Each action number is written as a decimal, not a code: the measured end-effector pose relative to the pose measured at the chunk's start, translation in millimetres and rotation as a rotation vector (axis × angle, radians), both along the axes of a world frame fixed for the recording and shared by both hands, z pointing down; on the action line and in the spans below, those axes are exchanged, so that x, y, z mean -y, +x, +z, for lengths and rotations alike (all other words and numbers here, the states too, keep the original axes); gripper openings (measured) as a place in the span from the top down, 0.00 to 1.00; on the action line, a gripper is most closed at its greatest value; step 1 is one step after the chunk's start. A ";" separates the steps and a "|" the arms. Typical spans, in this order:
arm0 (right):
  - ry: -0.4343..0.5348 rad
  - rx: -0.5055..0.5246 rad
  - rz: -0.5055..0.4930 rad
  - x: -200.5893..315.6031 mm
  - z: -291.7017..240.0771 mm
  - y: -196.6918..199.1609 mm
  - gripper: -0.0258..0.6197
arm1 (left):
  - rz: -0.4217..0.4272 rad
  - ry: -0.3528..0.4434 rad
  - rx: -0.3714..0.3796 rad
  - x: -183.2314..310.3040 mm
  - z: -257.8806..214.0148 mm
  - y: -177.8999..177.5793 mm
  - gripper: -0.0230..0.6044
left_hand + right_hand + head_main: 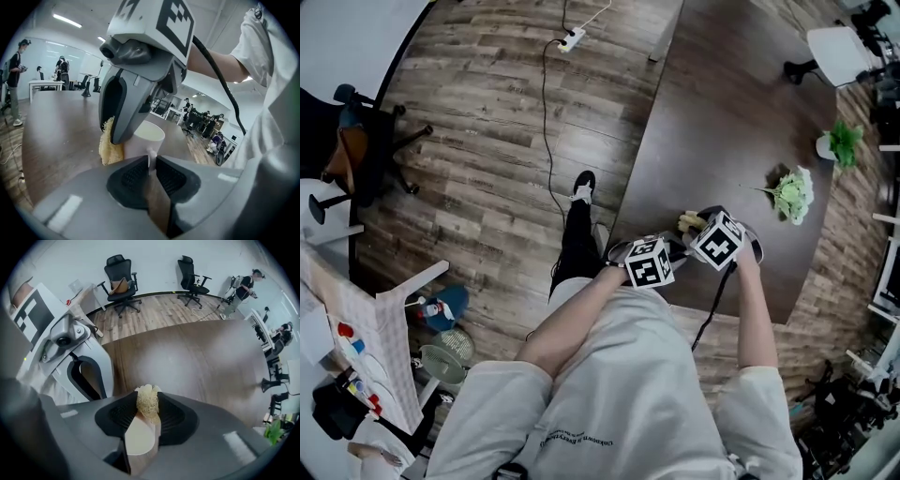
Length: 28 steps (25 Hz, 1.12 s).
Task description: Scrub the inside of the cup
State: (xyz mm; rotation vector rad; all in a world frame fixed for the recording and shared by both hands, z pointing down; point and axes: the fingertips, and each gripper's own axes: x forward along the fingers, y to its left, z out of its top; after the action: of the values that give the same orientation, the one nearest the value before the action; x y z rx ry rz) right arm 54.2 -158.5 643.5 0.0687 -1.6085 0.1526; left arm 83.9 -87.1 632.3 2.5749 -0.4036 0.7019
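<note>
Cream cup (pixel 145 139) at frame centre, pale yellow fibrous scrubber (pixel 148 405), dark brown table (pixel 722 131), black-and-white square-patterned marker cubes (pixel 649 262), grey fingers (pixel 79 206) with black pads (pixel 133 176), streaked brown plank floor (pixel 487 122) upper left

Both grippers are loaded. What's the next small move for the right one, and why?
Probably lift the right gripper slightly and bring its scrubber over the rim into the cup. The scrubber sits outside, beside the cup's wall, while the left gripper is shut on the handle, steadying it.

dark brown tabletop (pixel 722 122) with a pale flower bunch (pixel 791 194) lying on it, small potted plant (pixel 839 143) near that; white power strip (pixel 572 39) on wood floor (pixel 478 122); two black office chairs (pixel 120 275) beyond.
</note>
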 end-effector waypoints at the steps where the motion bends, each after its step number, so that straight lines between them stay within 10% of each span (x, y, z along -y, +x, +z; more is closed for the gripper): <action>1: -0.007 -0.002 -0.006 -3.0 -1.0 -1.4 0.72 | -0.004 0.000 0.000 -0.1 0.3 -0.8 0.88; 15: 0.056 0.070 0.023 -27.5 -31.7 -9.1 0.72 | -0.054 0.022 0.026 1.4 0.6 -7.5 0.87; 28: 0.204 0.398 0.338 -29.0 -72.8 9.6 0.72 | -0.105 0.048 0.088 2.2 5.3 -15.0 0.87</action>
State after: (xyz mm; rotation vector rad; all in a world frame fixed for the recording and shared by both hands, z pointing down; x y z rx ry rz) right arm 63.8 -129.5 570.7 0.4953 -1.9975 0.2753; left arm 68.9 -89.3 637.6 2.5520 -0.5865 0.7787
